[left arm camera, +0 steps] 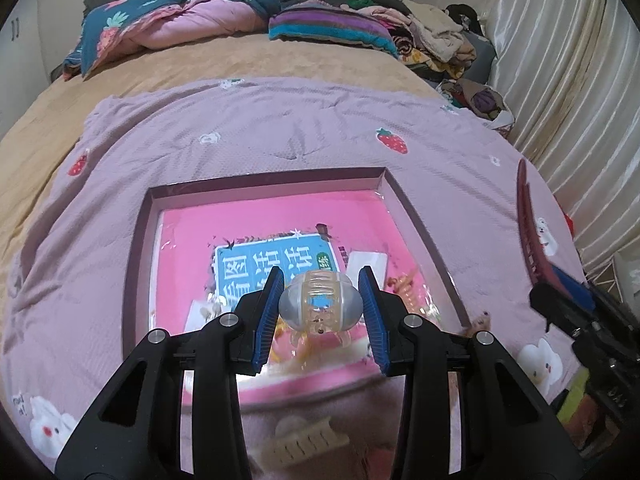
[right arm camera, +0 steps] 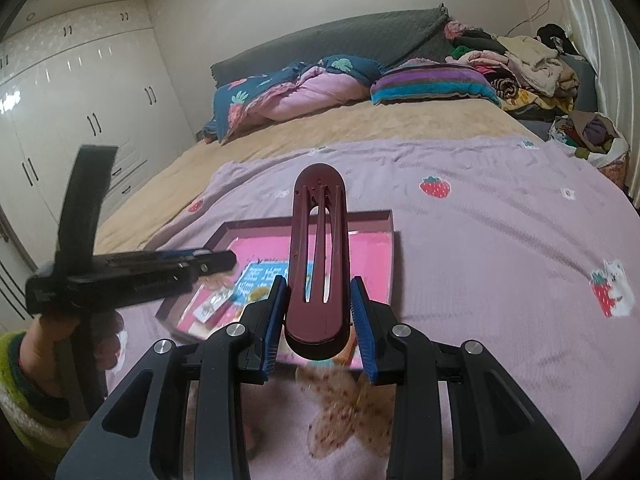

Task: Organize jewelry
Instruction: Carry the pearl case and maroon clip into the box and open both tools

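Observation:
My left gripper [left arm camera: 321,300] is shut on a translucent peach and grey claw hair clip [left arm camera: 320,304], held above the shallow box [left arm camera: 138,232] with a pink lining. My right gripper [right arm camera: 319,304] is shut on a long dark-red hair clip [right arm camera: 318,256] that stands upright between the blue pads, near the box's [right arm camera: 394,240] near right side. The red clip also shows in the left wrist view [left arm camera: 528,224] at the right edge. The box holds a blue-labelled card [left arm camera: 272,260], a white card [left arm camera: 366,262] and small amber clips [left arm camera: 404,286].
The box lies on a lilac strawberry-print blanket [left arm camera: 280,128] on a bed. A cream claw clip [left arm camera: 304,442] lies on the blanket below my left gripper. A spotted bow clip [right arm camera: 344,412] lies below my right gripper. Pillows and piled clothes [left arm camera: 420,32] are at the bed's head.

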{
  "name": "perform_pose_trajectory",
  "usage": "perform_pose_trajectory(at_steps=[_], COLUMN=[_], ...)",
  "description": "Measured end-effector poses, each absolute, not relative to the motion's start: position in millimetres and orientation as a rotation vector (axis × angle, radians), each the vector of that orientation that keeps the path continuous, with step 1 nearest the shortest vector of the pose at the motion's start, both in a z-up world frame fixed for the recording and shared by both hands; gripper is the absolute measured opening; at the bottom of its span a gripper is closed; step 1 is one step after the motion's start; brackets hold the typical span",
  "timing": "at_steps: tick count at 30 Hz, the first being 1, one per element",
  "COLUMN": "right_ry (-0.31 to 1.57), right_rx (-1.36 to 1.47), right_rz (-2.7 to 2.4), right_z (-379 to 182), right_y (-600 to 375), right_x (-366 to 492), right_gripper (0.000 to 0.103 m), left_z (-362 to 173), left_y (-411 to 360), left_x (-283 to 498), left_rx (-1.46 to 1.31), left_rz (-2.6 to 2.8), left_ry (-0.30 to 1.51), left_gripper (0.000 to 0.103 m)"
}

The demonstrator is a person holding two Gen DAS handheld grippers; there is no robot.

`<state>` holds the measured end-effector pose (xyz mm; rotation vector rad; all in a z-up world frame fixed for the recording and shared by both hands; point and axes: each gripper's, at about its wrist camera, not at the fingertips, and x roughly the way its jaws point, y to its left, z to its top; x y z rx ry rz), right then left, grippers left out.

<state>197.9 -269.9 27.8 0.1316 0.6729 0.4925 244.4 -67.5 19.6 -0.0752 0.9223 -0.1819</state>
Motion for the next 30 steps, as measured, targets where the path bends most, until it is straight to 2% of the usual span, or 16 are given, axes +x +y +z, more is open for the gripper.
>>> perform_pose_trajectory(at_steps=[13,30], right_ry=[0.745,0.881], right_rx=[0.124,0.061], right_rz=[0.499,0.492], right_z=[3,-64], right_y=[-261,-239], right_x=[258,273], right_gripper=[0.031,0.031], left_z=[-13,-34], left_y=[-79,-73], left_x=[278,280], left_rx=[-0.056,-0.046], left_rz=[-0.18,-0.167], left_ry=[1.0,1.05], left_gripper=[0.03,0.031])
